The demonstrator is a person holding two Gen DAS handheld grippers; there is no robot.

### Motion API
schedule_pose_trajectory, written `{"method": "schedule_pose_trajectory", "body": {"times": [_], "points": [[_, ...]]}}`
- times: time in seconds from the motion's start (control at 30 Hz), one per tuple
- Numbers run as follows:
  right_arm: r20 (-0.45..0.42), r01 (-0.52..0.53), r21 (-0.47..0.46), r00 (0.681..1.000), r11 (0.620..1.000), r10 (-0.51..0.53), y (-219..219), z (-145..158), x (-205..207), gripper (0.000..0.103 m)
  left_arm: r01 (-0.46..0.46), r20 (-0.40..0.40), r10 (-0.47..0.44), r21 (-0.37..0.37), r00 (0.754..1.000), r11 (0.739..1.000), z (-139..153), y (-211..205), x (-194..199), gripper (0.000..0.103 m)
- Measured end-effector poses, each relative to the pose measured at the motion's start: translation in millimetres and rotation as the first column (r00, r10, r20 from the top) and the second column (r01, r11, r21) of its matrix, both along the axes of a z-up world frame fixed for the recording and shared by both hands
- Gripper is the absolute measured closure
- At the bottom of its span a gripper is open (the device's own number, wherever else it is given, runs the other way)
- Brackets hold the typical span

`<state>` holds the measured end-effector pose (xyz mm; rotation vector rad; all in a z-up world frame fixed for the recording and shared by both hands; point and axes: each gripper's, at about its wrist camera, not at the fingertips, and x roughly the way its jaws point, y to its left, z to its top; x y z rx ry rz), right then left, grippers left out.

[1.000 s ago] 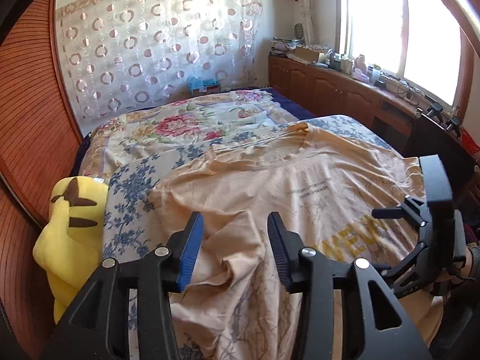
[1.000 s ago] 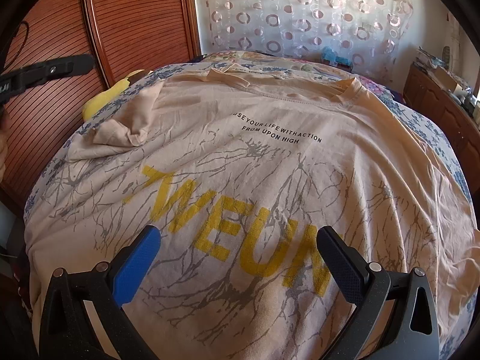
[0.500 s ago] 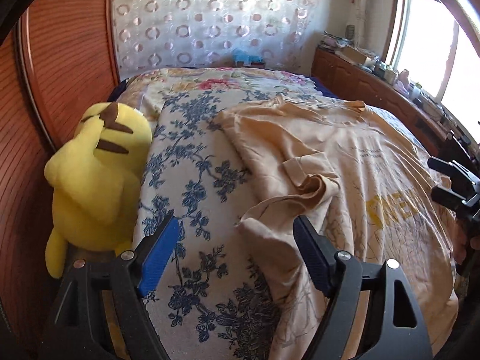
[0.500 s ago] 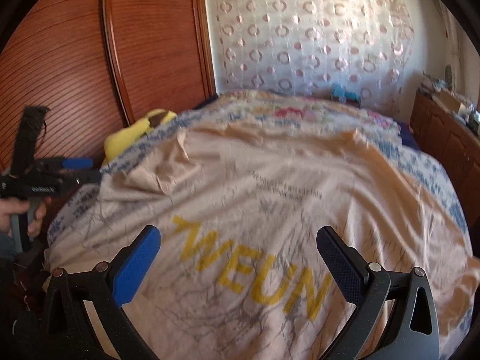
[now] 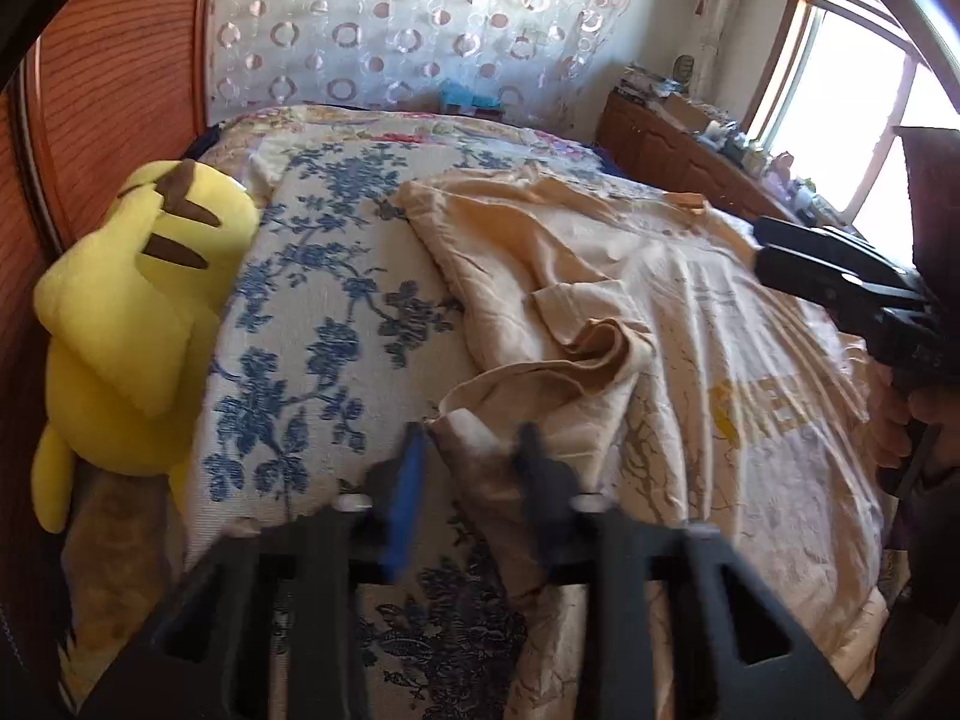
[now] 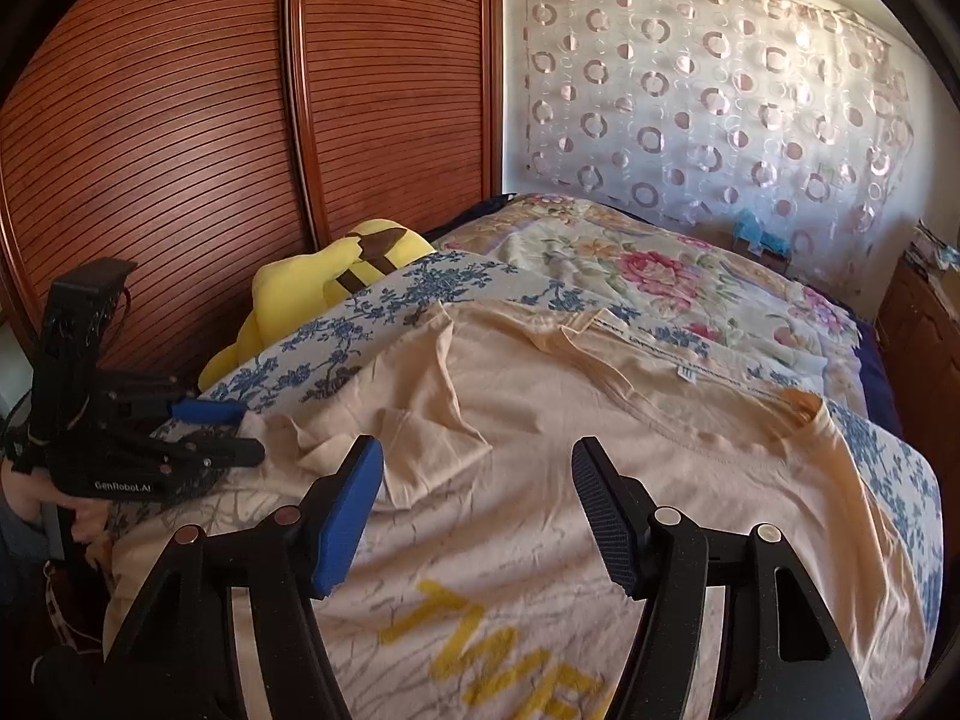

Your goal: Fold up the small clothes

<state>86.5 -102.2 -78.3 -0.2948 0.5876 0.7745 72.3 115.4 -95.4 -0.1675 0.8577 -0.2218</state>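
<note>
the left tool sits low at the near left edge of the bed, its two fingers drawn to a narrow gap with a corner of the beige t-shirt between them; the view is blurred there, so i cannot tell whether the pads actually pinch the cloth or only flank it. from the right wrist view the same left tool shows at the shirt's left side, its blue pad and black finger close together at the fabric edge. the right tool hovers above the chest of the shirt with its fingers spread wide and nothing between them. the t-shirt lies spread front-up across the bed, its yellow lettering nearest the right tool and its neckline toward the far side. its left sleeve is flipped inward and lies crumpled on the body of the shirt. under the shirt is a blue floral sheet, and beyond it a quilt with pink flowers. a yellow plush toy leans at the left edge of the bed against the slatted wooden wardrobe doors. a sheer curtain with a ring pattern hangs behind the bed, and a wooden cabinet with clutter on top runs below a bright window on the right.
</note>
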Motion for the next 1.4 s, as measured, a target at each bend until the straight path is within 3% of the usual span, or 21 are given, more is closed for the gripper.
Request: {"method": "schedule_pose_trajectory", "body": {"times": [0.1, 0.27, 0.67, 0.77, 0.8, 0.87, 0.93, 0.97, 1.1, 1.17, 1.2, 1.4], "points": [[-0.014, -0.008, -0.013, 1.000, 1.000, 0.008, 6, -2, 7, 0.052, 0.020, 0.027, -0.020, -0.001, 0.999, 1.000, 5, -5, -8, 0.095], [-0.033, -0.037, -0.039, 0.999, 0.999, 0.036, 17, -5, 18, 0.075, 0.075, 0.097, -0.069, -0.056, 0.993, 0.996, 29, -20, -36, 0.096], [-0.108, -0.137, -0.057, 0.986, 0.989, 0.130, 53, -15, 40, 0.076, 0.065, 0.091, -0.061, -0.033, 0.994, 0.997, 33, -31, -67, 0.096], [-0.135, -0.139, -0.049, 0.982, 0.989, 0.132, 59, -18, 49, 0.062, 0.056, 0.111, -0.052, -0.038, 0.992, 0.998, 37, -26, -75, 0.073], [-0.151, -0.145, -0.046, 0.979, 0.988, 0.137, 61, -20, 52, 0.061, 0.045, 0.122, -0.041, -0.033, 0.992, 0.998, 40, -23, -78, 0.060], [-0.162, -0.144, -0.058, 0.978, 0.988, 0.133, 66, -25, 57, 0.059, 0.020, 0.139, -0.017, -0.017, 0.990, 1.000, 43, -18, -80, 0.051], [-0.164, -0.146, -0.081, 0.978, 0.986, 0.132, 71, -30, 60, 0.056, -0.011, 0.153, 0.013, -0.013, 0.988, 1.000, 46, -11, -81, 0.029], [-0.162, -0.145, -0.099, 0.979, 0.984, 0.128, 74, -33, 61, 0.056, -0.025, 0.160, 0.027, -0.015, 0.987, 1.000, 46, -8, -81, 0.025], [-0.138, -0.136, -0.193, 0.984, 0.972, 0.110, 82, -45, 60, 0.058, -0.080, 0.158, 0.081, -0.008, 0.984, 0.997, 45, 2, -77, 0.025], [-0.104, -0.137, -0.214, 0.988, 0.967, 0.117, 81, -44, 56, 0.088, -0.101, 0.164, 0.099, 0.004, 0.982, 0.995, 45, 3, -76, 0.025], [-0.099, -0.138, -0.214, 0.988, 0.967, 0.119, 78, -42, 55, 0.093, -0.105, 0.161, 0.102, 0.008, 0.982, 0.994, 44, 3, -76, 0.025], [-0.056, -0.082, -0.140, 0.996, 0.987, 0.075, 38, -23, 46, 0.096, -0.112, 0.157, 0.105, 0.040, 0.982, 0.993, 39, -2, -71, 0.025]]}}
